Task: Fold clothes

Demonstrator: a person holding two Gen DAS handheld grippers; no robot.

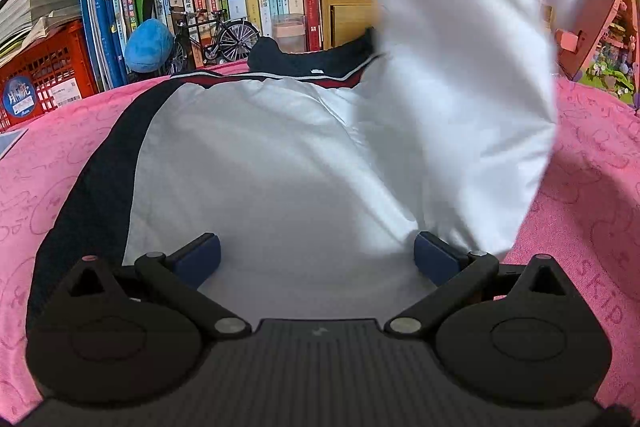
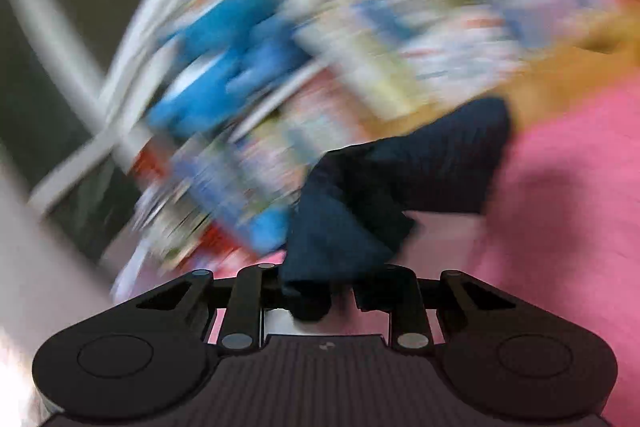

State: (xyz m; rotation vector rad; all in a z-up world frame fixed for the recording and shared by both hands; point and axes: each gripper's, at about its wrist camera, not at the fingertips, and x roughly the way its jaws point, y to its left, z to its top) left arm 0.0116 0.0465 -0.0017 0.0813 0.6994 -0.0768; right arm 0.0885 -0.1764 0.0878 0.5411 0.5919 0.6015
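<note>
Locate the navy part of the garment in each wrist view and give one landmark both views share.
Left wrist: navy collar at upper centre, lying beyond the white panel; a navy band runs down the left side.
Right wrist: navy fabric at lower centre, bunched and pinched in the right gripper.
Shared landmark: pink cloth under the garment.

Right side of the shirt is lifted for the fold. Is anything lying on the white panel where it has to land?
Nothing visible. The white panel of the shirt lies bare on the pink cloth; only the left gripper hovers with open jaws over its near edge, which may need to clear. The lifted flap hangs at the right.
</note>
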